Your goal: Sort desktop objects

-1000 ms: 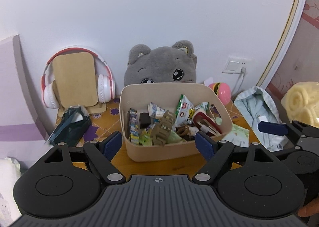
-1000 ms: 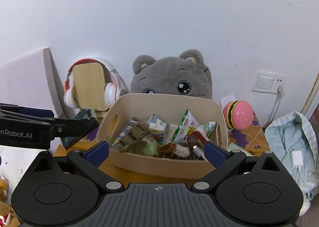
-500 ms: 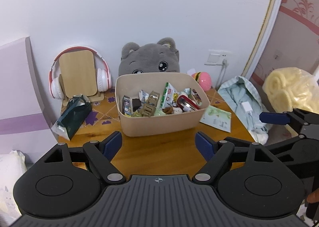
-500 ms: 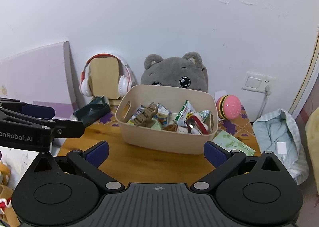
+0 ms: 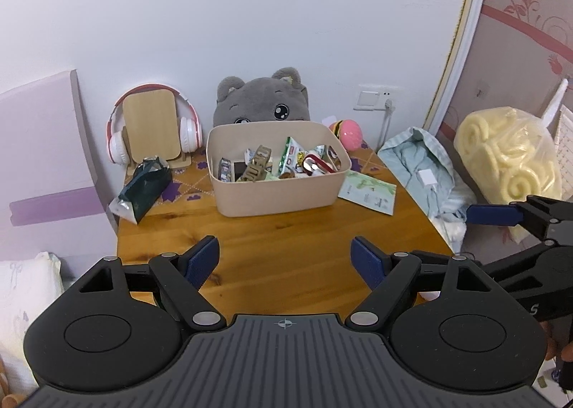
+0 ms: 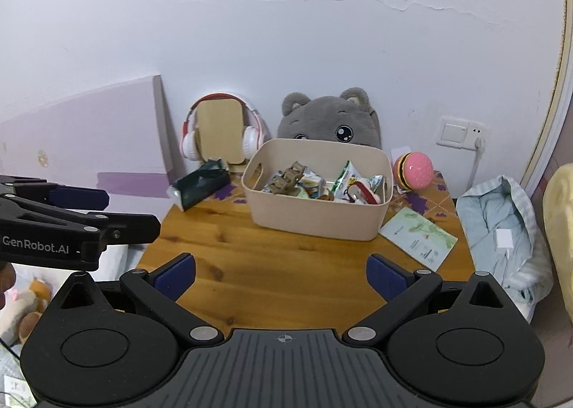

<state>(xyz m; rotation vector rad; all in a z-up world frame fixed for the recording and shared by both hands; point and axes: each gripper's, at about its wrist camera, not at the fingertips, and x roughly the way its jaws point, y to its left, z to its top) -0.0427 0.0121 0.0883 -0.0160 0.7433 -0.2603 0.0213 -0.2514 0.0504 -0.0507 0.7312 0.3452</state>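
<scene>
A beige bin [image 5: 279, 189] [image 6: 315, 218] full of snack packets and small toys stands at the back middle of the wooden table [image 5: 286, 243] [image 6: 272, 264]. A dark green pouch [image 5: 143, 189] [image 6: 200, 187] lies left of it, a green leaflet [image 5: 369, 191] [image 6: 419, 238] to its right. My left gripper [image 5: 284, 259] hovers open over the table's front, holding nothing. Open and empty as well, my right gripper [image 6: 281, 273] hangs over the near edge. Each gripper shows at the side of the other's view.
Against the wall stand red-and-white headphones on a wooden stand [image 5: 152, 132] [image 6: 222, 134], a grey plush [image 5: 261, 98] [image 6: 329, 118] and a pink burger toy [image 5: 347, 130] [image 6: 413, 171]. Light blue cloth [image 5: 426, 171] [image 6: 501, 229] and a yellow bundle [image 5: 508, 153] lie right. A lilac panel [image 5: 39, 143] stands left.
Both grippers have pulled back and up from the bin, so the whole table top now shows. Both stay open and empty.
</scene>
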